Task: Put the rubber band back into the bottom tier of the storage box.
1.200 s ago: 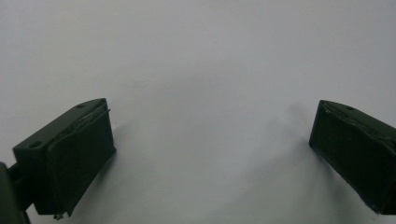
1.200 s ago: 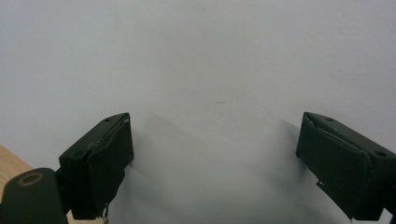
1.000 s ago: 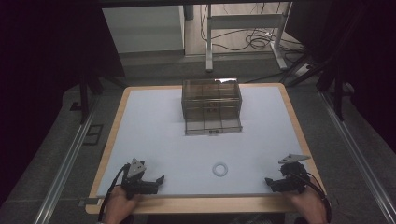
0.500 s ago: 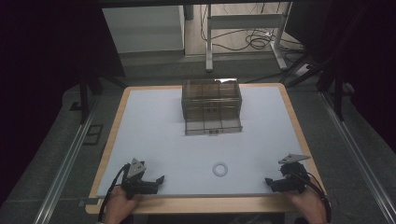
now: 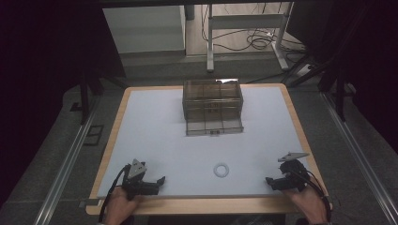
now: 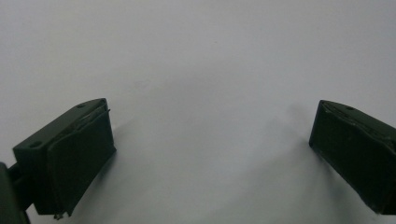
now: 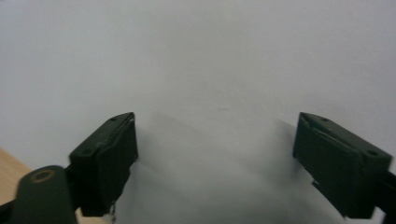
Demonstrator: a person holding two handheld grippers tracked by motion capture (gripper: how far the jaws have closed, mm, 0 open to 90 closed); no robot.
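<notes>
White ring (image 5: 221,169) (small, flat) between two wide-open, empty hand-held grippers.

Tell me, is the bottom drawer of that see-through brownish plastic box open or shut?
Open: the bottom drawer juts forward from the see-through brownish plastic box onto the white table.

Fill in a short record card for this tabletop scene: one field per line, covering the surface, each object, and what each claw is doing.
Surface: white table top with a wooden edge
Drawer box: translucent brown drawer box at the far middle of the table, lowest drawer pulled partly out
Ring: small white ring lying flat near the front edge, between the two claws
Left claw: open, empty, low at the front left corner
Right claw: open, empty, low at the front right corner
Contact: neither claw touches the ring or the box
</notes>
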